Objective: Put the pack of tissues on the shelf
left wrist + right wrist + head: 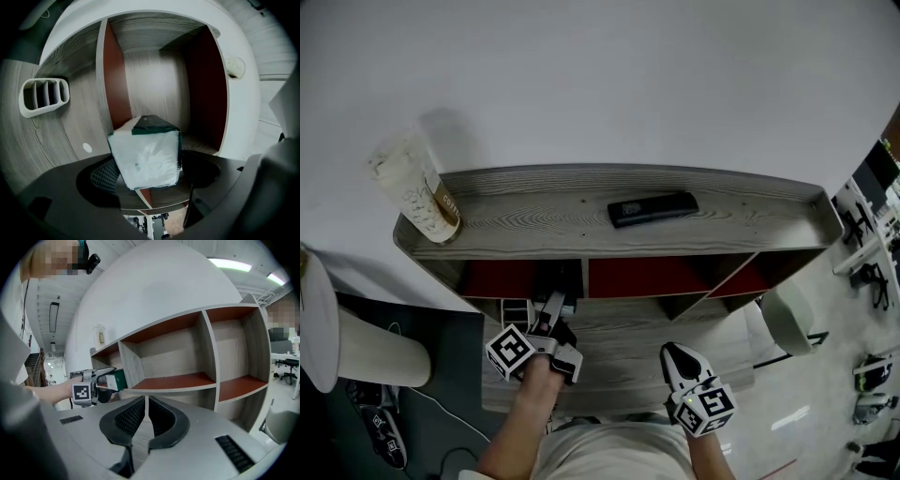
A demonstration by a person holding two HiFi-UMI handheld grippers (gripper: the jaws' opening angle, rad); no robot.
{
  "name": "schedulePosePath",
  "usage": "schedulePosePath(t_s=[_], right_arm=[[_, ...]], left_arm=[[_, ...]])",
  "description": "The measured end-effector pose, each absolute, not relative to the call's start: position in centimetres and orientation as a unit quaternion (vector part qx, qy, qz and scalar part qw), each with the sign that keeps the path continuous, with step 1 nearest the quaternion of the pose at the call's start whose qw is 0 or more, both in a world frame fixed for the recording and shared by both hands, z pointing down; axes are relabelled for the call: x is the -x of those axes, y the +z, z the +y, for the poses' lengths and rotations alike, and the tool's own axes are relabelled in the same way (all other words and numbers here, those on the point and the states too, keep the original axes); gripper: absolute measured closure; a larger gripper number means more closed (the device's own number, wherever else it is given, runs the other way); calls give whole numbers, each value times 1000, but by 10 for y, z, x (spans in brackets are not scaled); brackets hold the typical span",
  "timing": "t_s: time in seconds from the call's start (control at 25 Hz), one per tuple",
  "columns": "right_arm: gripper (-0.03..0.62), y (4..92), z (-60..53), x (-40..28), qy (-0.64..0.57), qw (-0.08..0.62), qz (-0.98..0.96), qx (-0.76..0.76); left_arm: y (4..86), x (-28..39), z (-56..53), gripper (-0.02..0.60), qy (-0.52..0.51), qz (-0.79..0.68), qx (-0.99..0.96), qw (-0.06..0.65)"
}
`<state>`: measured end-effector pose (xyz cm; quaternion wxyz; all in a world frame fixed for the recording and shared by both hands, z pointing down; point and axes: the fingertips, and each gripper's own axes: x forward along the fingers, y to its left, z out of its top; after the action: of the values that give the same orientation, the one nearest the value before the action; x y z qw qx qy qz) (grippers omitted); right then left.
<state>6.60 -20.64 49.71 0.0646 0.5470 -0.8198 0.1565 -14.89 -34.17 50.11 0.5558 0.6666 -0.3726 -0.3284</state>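
The pack of tissues (145, 157) sits in the shelf's (168, 380) left compartment between the left gripper's (151, 174) parted jaws (right gripper (146, 416) pinched together, empty), and looks light, squashy and slick-wrapped, so best gripped gently across its broad sides.

**Shelf unit of grey wood-grain boards** (581, 223): pale grey with darker streaked grain; some inner panels plain red-brown.

**Soft block-shaped pack of tissues** (145, 159): white, slightly glossy wrap with a dark green band at its far end.

**Flat oblong black object** (653, 208): matte black, unpatterned.

**Tall paper cup** (417, 192): cream with fine speckling and a brown sleeve.

**Left tongs** (558, 302): black and grey, with a cube of black-and-white square markers.

**Right tongs** (147, 402): grey body, black cross-hatched pads, and the same black-and-white cube.

**Wall** (656, 84): plain white.
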Motion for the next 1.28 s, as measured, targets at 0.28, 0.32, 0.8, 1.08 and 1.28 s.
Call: schedulePosePath(t_s=[0.28,0.32,0.8,1.08,1.28], right_arm=[[543,496,-205,-71,155,66,-818,-549],[545,496,-204,-72,156,66,-818,-551],[545,501,-194,-79,162,67,-818,-548],[543,505,-192,-70,166,69,-831,-526],[543,503,-197,-53,164,69,-851,-495]], left_arm=[[502,130,-342,159,-320,-353,-668,571],[503,129,-343,155,-318,-354,-669,571],[509,127,-329,133,-301,-360,-677,567],[508,128,-303,132,-298,-341,-697,556],[509,134,-279,138,-279,-337,-719,541]])
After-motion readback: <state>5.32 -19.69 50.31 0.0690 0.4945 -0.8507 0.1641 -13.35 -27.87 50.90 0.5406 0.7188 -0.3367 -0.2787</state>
